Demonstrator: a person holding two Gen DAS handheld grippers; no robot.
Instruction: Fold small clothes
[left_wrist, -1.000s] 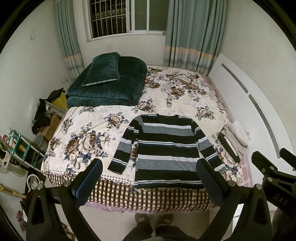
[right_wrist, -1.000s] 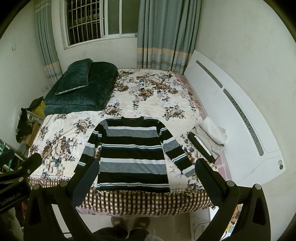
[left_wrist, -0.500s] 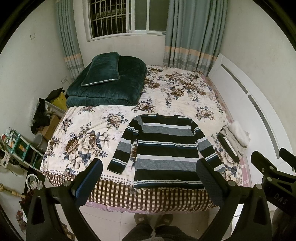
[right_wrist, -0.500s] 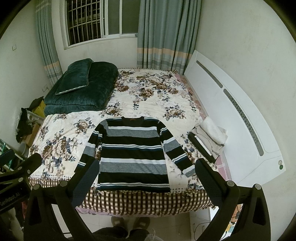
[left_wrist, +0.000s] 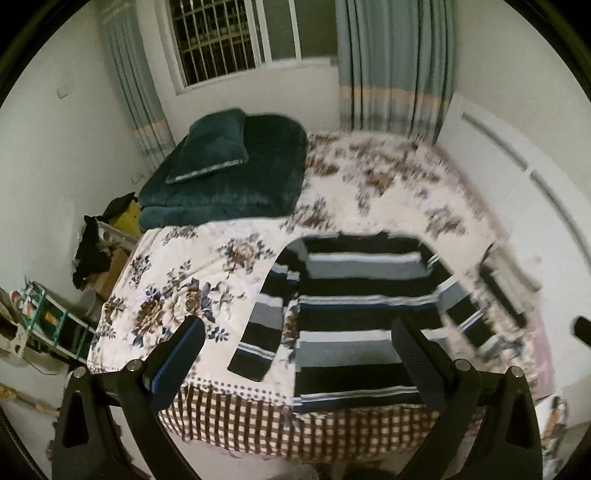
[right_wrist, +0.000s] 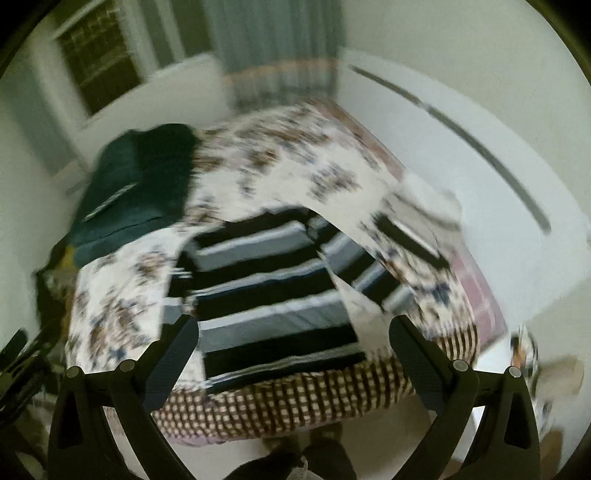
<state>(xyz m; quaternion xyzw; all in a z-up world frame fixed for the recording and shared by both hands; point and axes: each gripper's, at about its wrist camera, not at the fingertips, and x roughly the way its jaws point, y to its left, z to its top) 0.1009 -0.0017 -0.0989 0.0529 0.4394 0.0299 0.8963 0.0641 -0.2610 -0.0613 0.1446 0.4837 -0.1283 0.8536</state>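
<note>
A black, grey and white striped sweater (left_wrist: 362, 314) lies flat near the front edge of the floral bed (left_wrist: 192, 280), sleeves spread to both sides. It also shows, blurred, in the right wrist view (right_wrist: 273, 310). My left gripper (left_wrist: 295, 354) is open and empty, held above the bed's front edge, over the sweater's left sleeve and hem. My right gripper (right_wrist: 293, 354) is open and empty, over the sweater's hem and right side. Neither touches the cloth.
A dark green quilt and pillow (left_wrist: 229, 173) sit at the bed's far left. A small folded pile of clothes (left_wrist: 506, 284) lies at the bed's right edge, by the white headboard (left_wrist: 535, 206). Shelves and clutter (left_wrist: 44, 317) stand left of the bed.
Both grippers have moved forward and down toward the bed; the sweater looks larger. The right view has tilted and is strongly blurred. The jaws stay open.
</note>
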